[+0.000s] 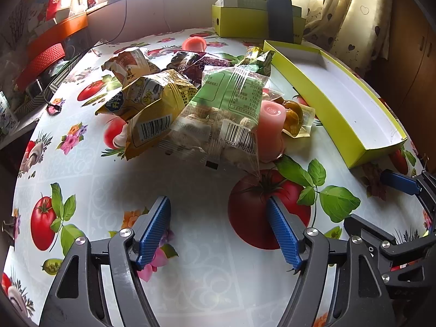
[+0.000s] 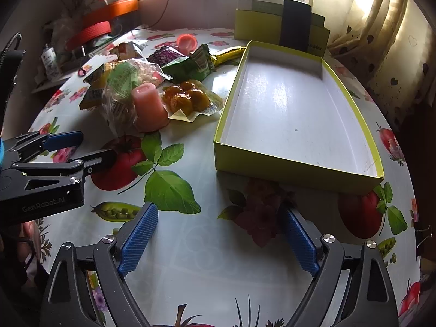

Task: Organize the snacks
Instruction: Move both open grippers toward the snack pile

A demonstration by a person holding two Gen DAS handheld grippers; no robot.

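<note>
1. Both tools, left tool [image 1: 218,229] and right tool [image 2: 218,241], hang spread and empty over the counter [image 1: 190,245].
2. The snacks [image 1: 196,100] lie heaped beside the empty box [image 2: 286,103]; grabbing one packet could drag its neighbours or topple the pink jelly cup [image 2: 148,106].

The yellow packet [image 1: 152,109] hides most of the pink-and-white thing beneath it; the clear biscuit bag [image 1: 223,114] covers the near side of the pink jelly cup [image 1: 269,128]; the dark phone [image 2: 295,24] blocks part of the far green box [image 2: 256,24]; print on every wrapper is too small to read.
</note>
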